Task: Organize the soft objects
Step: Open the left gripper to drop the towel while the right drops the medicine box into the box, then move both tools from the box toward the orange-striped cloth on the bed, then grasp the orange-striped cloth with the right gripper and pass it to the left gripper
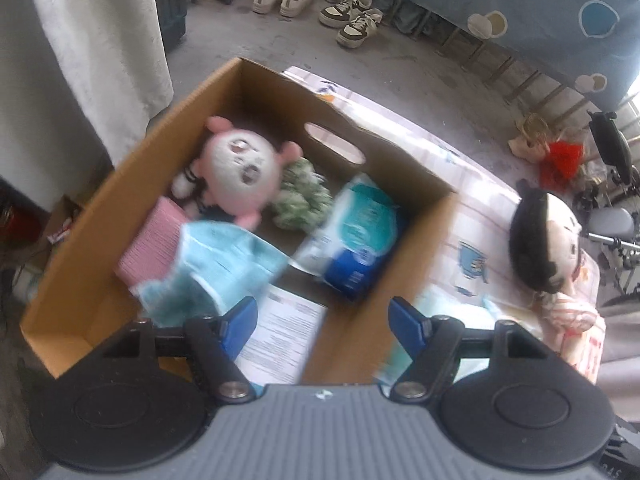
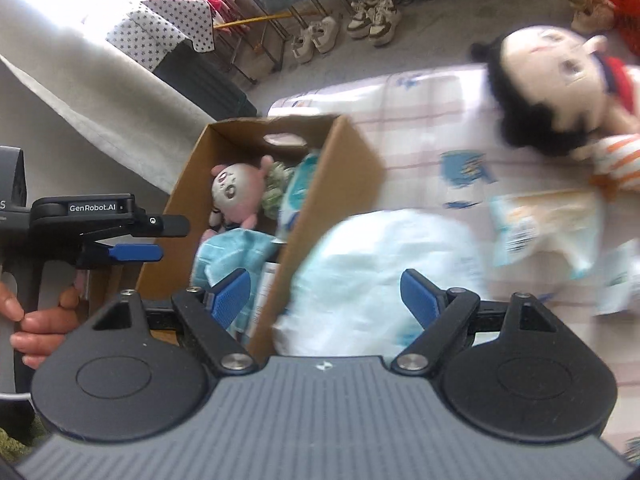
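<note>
A cardboard box [image 1: 100, 216] stands on a checked cloth. Inside lie a pink plush doll [image 1: 240, 168], a green fluffy item [image 1: 304, 196], a blue-white tissue pack [image 1: 356, 236], a pink folded cloth [image 1: 148, 244] and a light blue mask pack [image 1: 224, 264]. My left gripper [image 1: 324, 328] is open and empty above the box's near end. My right gripper [image 2: 326, 300] is open over a pale blue soft pack [image 2: 380, 264] lying outside the box [image 2: 340, 168]. A black-haired doll [image 2: 560, 88] lies on the cloth to the right; it also shows in the left wrist view [image 1: 548, 240].
A printed sheet [image 1: 284, 336] lies in the box bottom. Another plastic pack [image 2: 540, 232] lies on the cloth [image 2: 420, 128]. Shoes [image 1: 316, 8] stand on the floor beyond, by a bed frame. A white curtain [image 1: 100, 40] hangs at left. The left gripper [image 2: 136, 252] shows in the right view.
</note>
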